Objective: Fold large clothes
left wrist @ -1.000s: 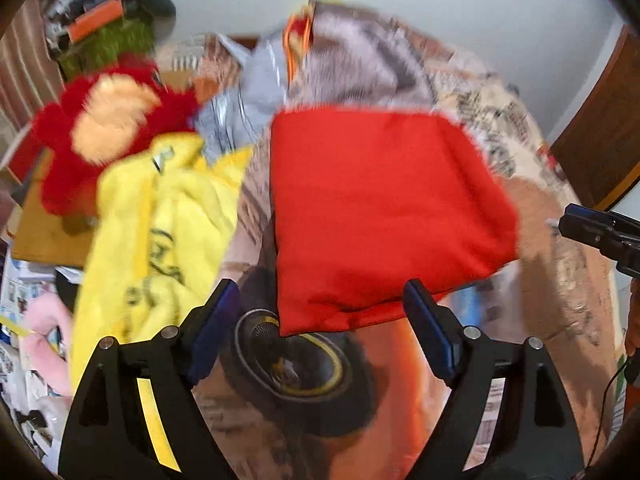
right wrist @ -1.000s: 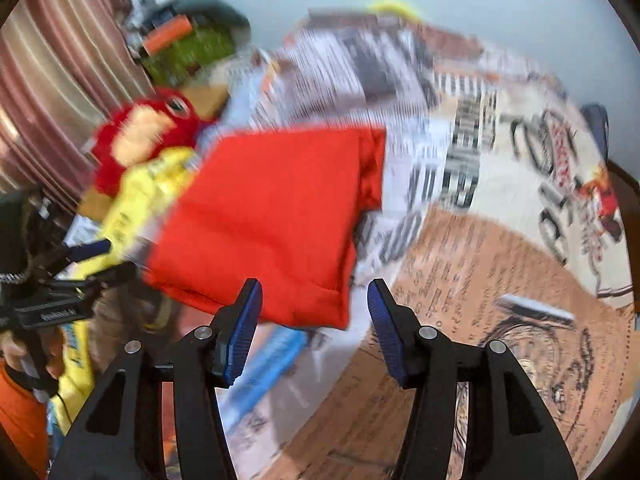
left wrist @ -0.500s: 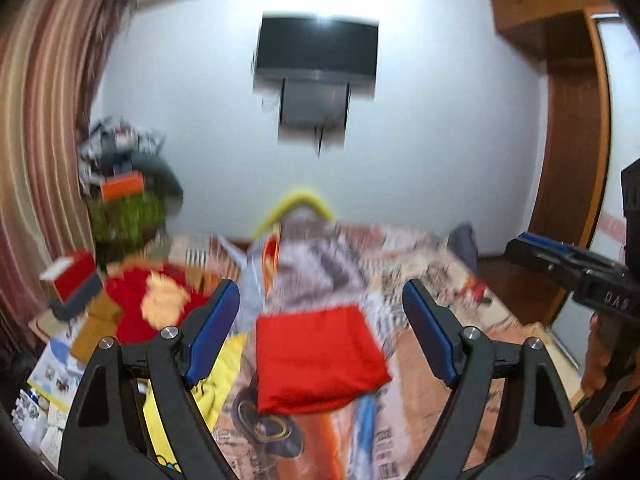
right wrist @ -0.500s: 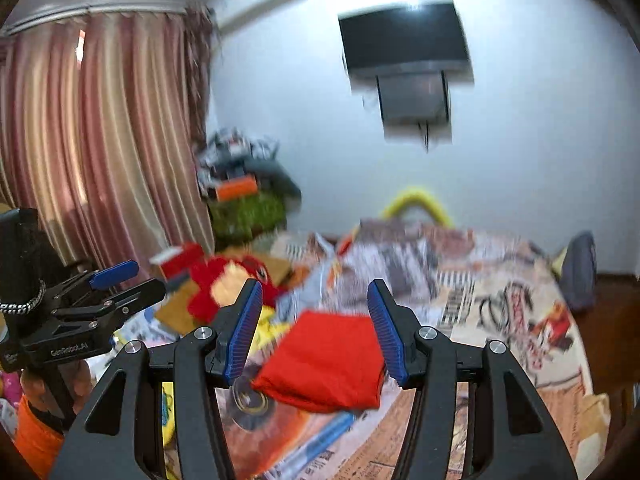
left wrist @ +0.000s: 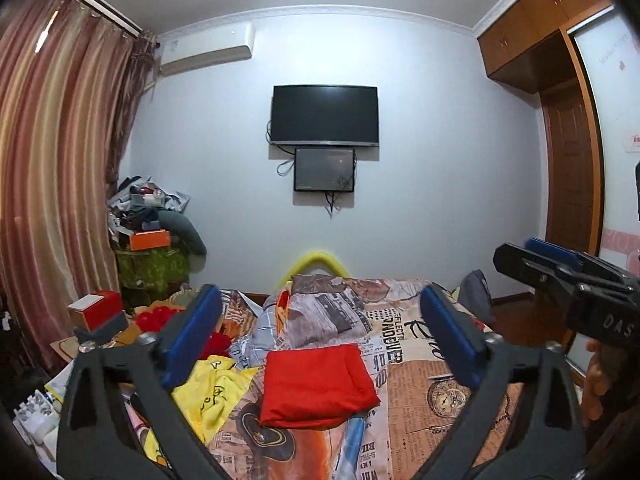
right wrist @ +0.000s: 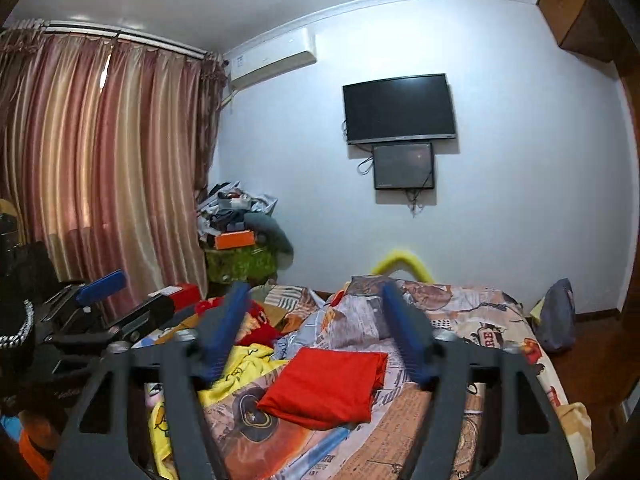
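Red cloth lying folded on the bed, both claws hanging empty above it.

The red cloth (left wrist: 318, 386) is sitting as a soft, puffy square in the middle of the bed (left wrist: 432, 400), so the folding is probably finished. The left gripper (left wrist: 320, 340) and the right gripper (right wrist: 320, 334) are hovering wide apart, gripping nothing, likely because the job needs no more holding. At 9 o'clock from it, a crumpled yellow shirt (left wrist: 212, 396) is waiting, maybe next.

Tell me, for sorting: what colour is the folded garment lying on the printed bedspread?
Plain red folded garment; the left wrist view shows it best.
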The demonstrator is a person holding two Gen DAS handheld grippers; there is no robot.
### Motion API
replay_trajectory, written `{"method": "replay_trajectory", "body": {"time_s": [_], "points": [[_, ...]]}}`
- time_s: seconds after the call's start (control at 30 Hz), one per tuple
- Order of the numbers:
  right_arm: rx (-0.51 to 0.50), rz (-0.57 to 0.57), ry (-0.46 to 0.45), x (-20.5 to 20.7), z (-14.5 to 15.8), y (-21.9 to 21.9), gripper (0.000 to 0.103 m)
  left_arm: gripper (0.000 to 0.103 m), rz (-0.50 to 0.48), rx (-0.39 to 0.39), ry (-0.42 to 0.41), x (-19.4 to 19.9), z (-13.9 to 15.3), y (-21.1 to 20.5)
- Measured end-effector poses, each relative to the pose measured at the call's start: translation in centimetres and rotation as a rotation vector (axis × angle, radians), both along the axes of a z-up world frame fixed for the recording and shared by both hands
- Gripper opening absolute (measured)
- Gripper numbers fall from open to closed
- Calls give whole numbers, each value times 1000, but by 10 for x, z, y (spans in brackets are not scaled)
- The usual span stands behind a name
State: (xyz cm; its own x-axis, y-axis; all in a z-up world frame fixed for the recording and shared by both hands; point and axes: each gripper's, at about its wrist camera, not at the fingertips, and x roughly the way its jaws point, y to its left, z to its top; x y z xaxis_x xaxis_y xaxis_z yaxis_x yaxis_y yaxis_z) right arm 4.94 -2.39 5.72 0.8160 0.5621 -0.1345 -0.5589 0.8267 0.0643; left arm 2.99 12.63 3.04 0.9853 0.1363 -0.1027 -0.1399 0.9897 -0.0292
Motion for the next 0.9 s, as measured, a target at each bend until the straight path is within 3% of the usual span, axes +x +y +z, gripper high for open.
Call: {"method": "replay_trajectory", "body": {"time_s": [0.17,0.9], "points": [[-3,-61,-35,-9,1,0,103,102,10,-11,24,-5,-5,-3],[-31,-78,32,-9,-10,-5,103,103,33,3,76,2,-20,-9]]}}
